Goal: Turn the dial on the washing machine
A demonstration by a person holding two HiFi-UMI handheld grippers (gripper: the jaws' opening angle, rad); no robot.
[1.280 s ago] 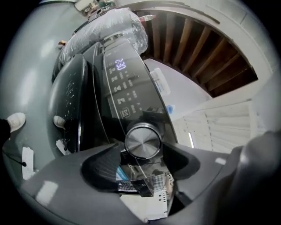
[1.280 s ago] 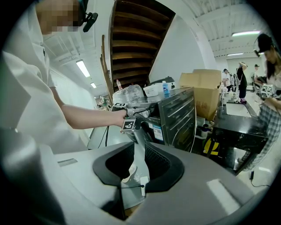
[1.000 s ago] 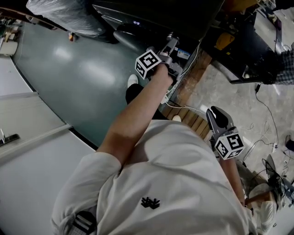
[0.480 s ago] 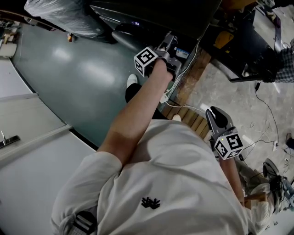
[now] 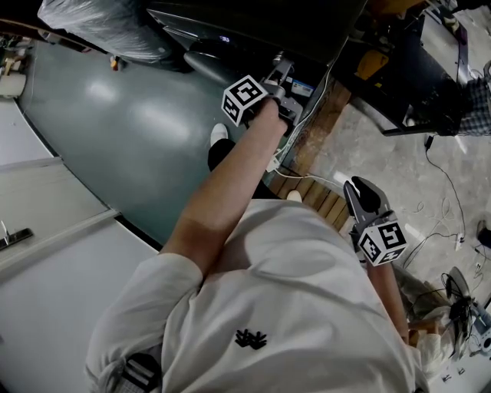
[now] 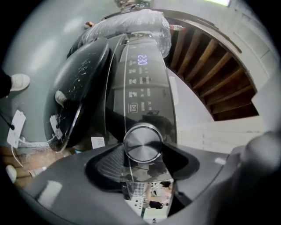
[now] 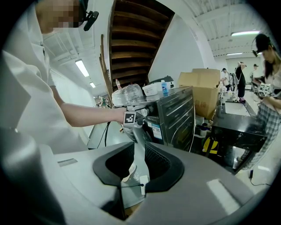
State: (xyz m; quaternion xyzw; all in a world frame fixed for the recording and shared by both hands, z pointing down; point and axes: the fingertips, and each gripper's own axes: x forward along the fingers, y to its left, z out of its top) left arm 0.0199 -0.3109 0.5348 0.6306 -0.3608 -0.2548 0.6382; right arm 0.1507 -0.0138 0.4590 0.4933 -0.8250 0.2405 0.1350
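Observation:
The washing machine [image 6: 140,88] fills the left gripper view, its panel display [image 6: 142,59] lit. The round silver dial [image 6: 142,144] sits between the jaws of my left gripper [image 6: 142,154]. They have just been closing and now press on its sides. In the head view my left gripper [image 5: 281,71] reaches up to the dark machine [image 5: 253,19], and the dial is hidden behind it. My right gripper [image 5: 363,190] hangs by my side, away from the machine. Its jaws [image 7: 139,162] stand a narrow slit apart with nothing between them.
A plastic-wrapped bundle [image 6: 131,26] lies on top of the machine, under a wooden stair [image 6: 206,66]. Cables and a power strip [image 5: 285,157] lie on the floor by a wooden pallet [image 5: 318,198]. A cardboard box [image 7: 204,83], a black table [image 7: 237,127] and other people [image 7: 268,74] are to the right.
Both grippers stay where they were. Only the head view itself has shifted slightly.

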